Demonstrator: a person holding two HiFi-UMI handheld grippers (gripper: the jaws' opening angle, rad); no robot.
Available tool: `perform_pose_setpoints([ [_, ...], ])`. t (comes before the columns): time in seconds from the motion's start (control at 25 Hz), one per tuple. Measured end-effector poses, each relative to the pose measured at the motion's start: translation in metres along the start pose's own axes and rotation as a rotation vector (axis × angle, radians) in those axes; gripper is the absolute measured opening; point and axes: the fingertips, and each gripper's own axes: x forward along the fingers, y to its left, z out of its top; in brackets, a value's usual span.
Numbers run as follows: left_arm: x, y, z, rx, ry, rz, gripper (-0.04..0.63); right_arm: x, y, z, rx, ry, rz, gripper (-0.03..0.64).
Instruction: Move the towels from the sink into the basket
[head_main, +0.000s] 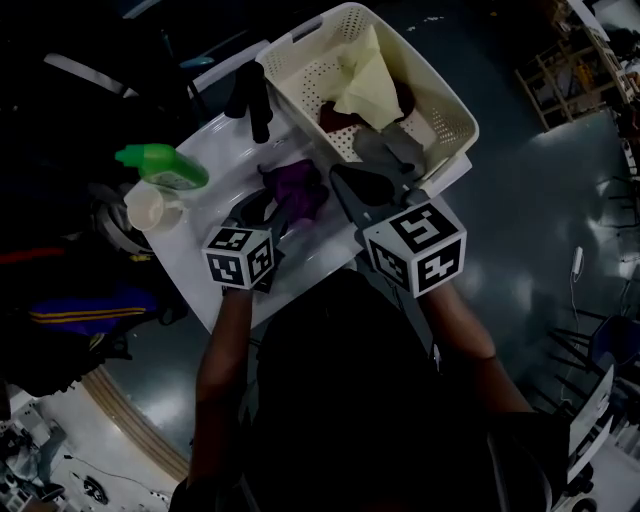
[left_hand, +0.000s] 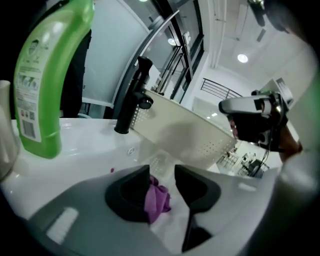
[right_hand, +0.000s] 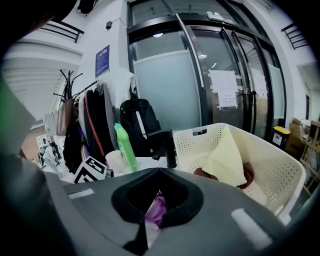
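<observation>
- The left tongs (left_hand: 161, 172) are wide open, both jaws tipped down into the sink (head_main: 318, 258).
- A purple towel (left_hand: 157, 200) lies crumpled on the sink's white floor between those jaws. It is against the left jaw, and a clear gap remains on the right-jaw side, so nothing is clamped.
- The right tongs (right_hand: 159, 172) are fully closed, their tips meeting. They sit just right of the left tongs, angled down over the right part of the sink.
- In the right gripper view a bit of the purple towel shows through the opening behind the closed tips. I cannot tell whether the jaws touch the cloth.
- From the head view the purple towel sits mid-sink, just beyond both pairs of tongs and closer to the left pair.
- A cream perforated basket (head_main: 445, 105) stands at the far right edge of the sink.
- Inside it a pale yellow towel (head_main: 365, 72) leans against the far wall, with a dark red towel (head_main: 335, 118) below it and a grey cloth (head_main: 385, 150) at the near end.
- A black tap (head_main: 255, 100) rises at the far side of the sink, just left of the basket.
- On the left rim a green bottle (head_main: 165, 167) stands beside a white cup (head_main: 150, 208), the cup being the nearer.
</observation>
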Motion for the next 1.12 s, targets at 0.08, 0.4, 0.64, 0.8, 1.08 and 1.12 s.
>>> perform_pose_setpoints([
  [0.08,0.009,0.003,-0.006,0.014,0.029,-0.017,0.152,-0.002,0.0,-0.002,0.011,-0.001,-0.016,-0.002],
  [0.4,0.045,0.025,-0.034,0.016,0.13,-0.007,0.186,-0.008,0.0,-0.004,0.034,-0.006,-0.058,-0.002],
  [0.64,0.063,0.036,-0.047,0.003,0.18,0.014,0.21,-0.009,-0.006,-0.005,0.05,0.002,-0.076,-0.002],
  [0.8,0.072,0.038,-0.055,0.0,0.21,0.007,0.21,-0.006,-0.01,-0.005,0.063,0.009,-0.074,-0.002],
  [1.08,0.08,0.041,-0.07,-0.004,0.25,0.022,0.116,-0.003,-0.013,-0.002,0.074,0.008,-0.067,-0.002],
  [1.12,0.08,0.041,-0.071,-0.009,0.251,0.022,0.101,-0.003,-0.013,-0.002,0.074,0.009,-0.066,-0.002],
])
